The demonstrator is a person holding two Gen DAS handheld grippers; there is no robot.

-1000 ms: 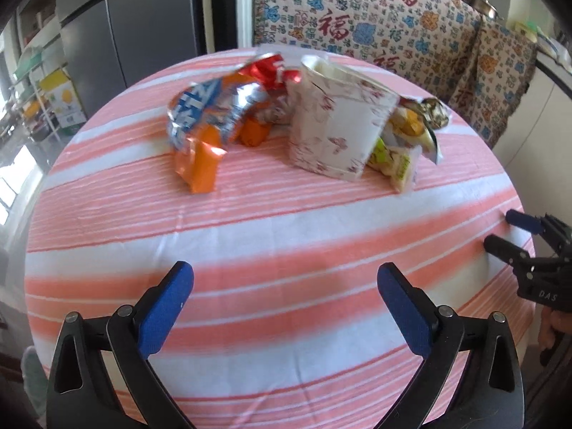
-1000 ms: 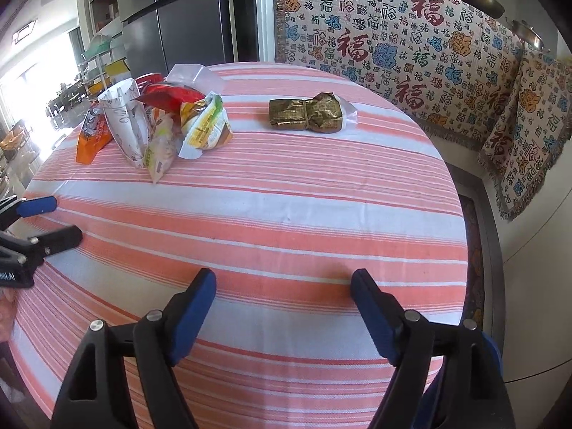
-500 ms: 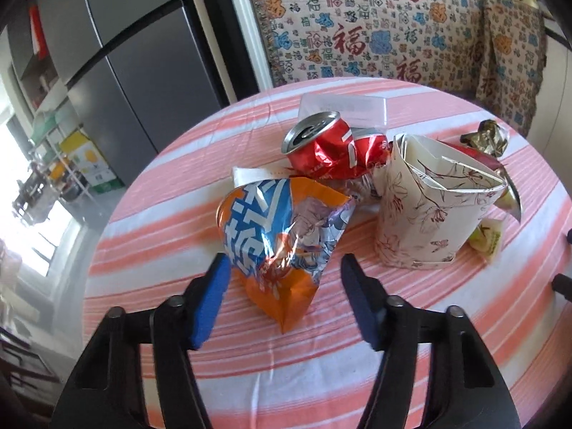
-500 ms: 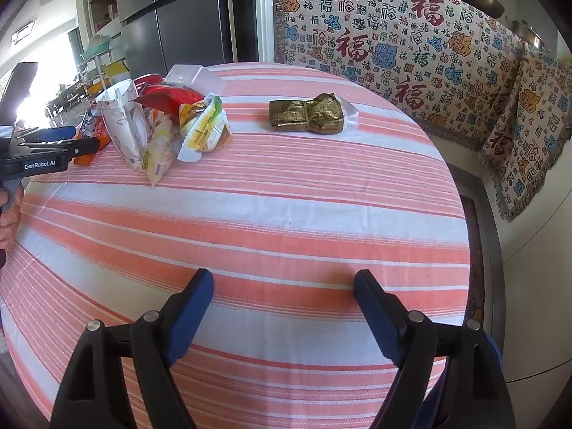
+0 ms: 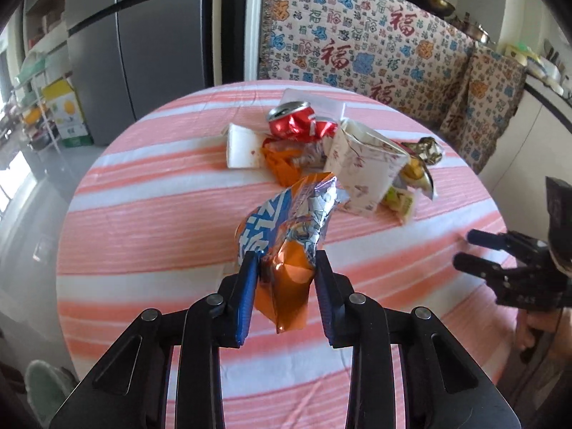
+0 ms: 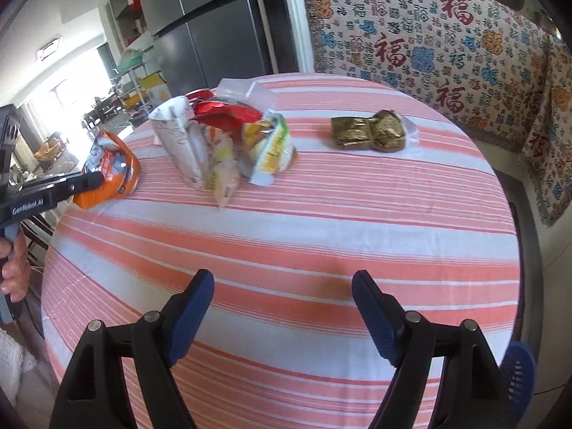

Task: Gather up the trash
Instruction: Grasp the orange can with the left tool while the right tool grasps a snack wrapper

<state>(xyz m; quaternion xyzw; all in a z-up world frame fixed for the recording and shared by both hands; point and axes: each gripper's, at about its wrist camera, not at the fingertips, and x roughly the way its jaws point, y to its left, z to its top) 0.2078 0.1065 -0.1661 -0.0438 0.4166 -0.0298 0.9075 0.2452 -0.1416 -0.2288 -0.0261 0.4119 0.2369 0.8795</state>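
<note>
Your left gripper [image 5: 286, 275] has just been closing and now pinches the lower end of the orange-and-blue snack bag [image 5: 286, 236], its blue pads pressed against the crinkled foil on both sides. You hold the bag above the striped tablecloth [image 5: 161, 243], just in front of the rest of the litter, and from the right wrist view the bag hangs at the left edge of the table past your left gripper's finger. Your right gripper [image 6: 282, 307] stands wide apart with nothing between its blue pads, poised over a bare stretch of the cloth near the close edge. Behind the held bag sits the pile of trash: a crushed red can [image 5: 300, 123] at the back, a white foam tray [image 5: 241, 150] stained with sauce to its left, an orange wrapper [image 5: 282, 164] just in front of the can, and a white paper bag with a floral print [image 5: 364, 171] standing open-topped to the right. Yellow and green packets [image 6: 270, 146] lean against that paper bag on its far side from you. A gold foil packet [image 6: 370, 132] lies by itself, well apart from the pile, toward the patterned cloth [image 6: 447, 46] hanging behind the table.
</note>
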